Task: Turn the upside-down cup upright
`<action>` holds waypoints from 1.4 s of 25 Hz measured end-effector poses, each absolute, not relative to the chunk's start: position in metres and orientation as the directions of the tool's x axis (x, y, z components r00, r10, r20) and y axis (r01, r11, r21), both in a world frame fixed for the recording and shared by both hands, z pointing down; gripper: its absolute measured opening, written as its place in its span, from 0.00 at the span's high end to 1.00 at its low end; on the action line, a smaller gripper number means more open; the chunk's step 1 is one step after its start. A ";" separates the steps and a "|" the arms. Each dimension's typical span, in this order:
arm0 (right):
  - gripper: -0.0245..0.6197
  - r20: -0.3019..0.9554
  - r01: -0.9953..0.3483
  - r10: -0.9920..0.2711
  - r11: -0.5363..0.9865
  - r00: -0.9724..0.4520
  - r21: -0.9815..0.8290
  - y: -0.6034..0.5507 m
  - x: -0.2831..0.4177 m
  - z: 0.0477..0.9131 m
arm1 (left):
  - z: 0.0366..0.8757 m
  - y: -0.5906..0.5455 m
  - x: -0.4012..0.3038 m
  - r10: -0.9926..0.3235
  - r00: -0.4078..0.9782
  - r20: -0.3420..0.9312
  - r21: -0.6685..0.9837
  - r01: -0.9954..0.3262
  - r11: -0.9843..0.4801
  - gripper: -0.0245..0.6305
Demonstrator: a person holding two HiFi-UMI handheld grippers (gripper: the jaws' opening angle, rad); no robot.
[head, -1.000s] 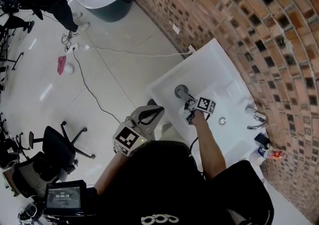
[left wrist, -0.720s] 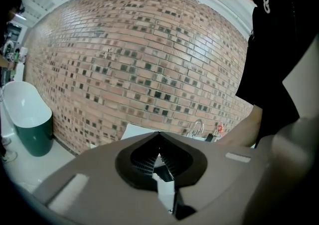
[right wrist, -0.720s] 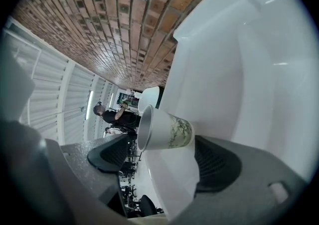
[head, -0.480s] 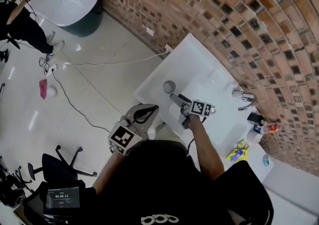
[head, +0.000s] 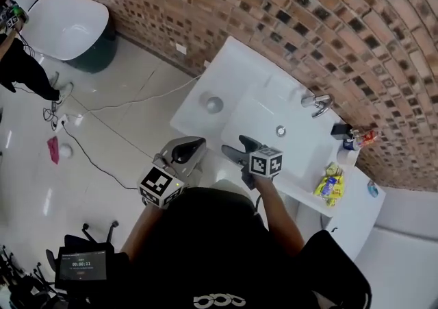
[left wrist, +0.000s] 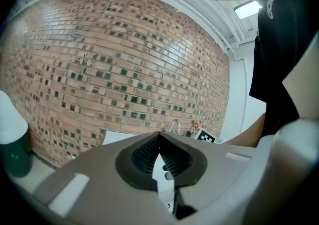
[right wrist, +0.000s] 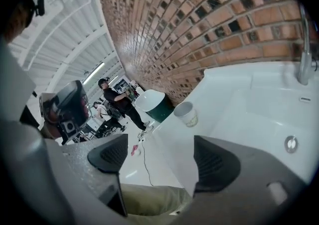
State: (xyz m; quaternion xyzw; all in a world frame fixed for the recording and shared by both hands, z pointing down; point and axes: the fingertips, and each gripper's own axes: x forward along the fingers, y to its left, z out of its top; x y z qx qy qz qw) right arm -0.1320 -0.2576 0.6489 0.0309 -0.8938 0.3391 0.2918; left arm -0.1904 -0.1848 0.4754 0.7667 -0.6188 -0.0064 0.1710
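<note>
A pale cup [head: 214, 104] stands on the white counter [head: 236, 68], left of the basin. In the right gripper view the cup [right wrist: 187, 113] shows its open mouth upward. My right gripper [head: 235, 151] hovers over the counter's near edge, apart from the cup and open, with nothing between the pads of the right gripper [right wrist: 162, 156]. My left gripper [head: 186, 151] is held off the counter's near left corner. In its own view the left gripper [left wrist: 159, 136] has its pads closed together, and nothing is between them.
A sunken basin [head: 263, 119] with a drain [head: 280, 131] and a chrome tap [head: 316, 103] lies right of the cup. A yellow packet [head: 328, 186] and small bottles [head: 356, 140] sit at the counter's right end. Brick wall behind; a white tub [head: 65, 23] and a cable [head: 102, 129] on the floor.
My right gripper has drawn back from the cup towards my body and risen, leaving the cup standing on the counter. The left gripper shifted slightly. The head view has swung.
</note>
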 end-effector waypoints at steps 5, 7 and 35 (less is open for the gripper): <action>0.34 0.563 -0.211 0.115 0.851 -0.818 -0.480 -0.209 -0.066 0.643 | 0.487 -0.156 -0.102 -0.920 0.302 0.248 0.267 -0.935 -0.235 0.94; 0.34 0.574 -0.184 0.098 0.892 -0.813 -0.413 -0.199 -0.036 0.636 | 0.494 -0.146 -0.059 -0.909 0.327 0.259 0.280 -0.926 -0.254 0.94; 0.34 0.530 -0.019 0.096 0.978 -0.843 -0.207 0.039 -0.027 0.561 | 0.469 0.095 -0.037 -0.936 0.270 0.225 0.236 -0.947 -0.217 0.94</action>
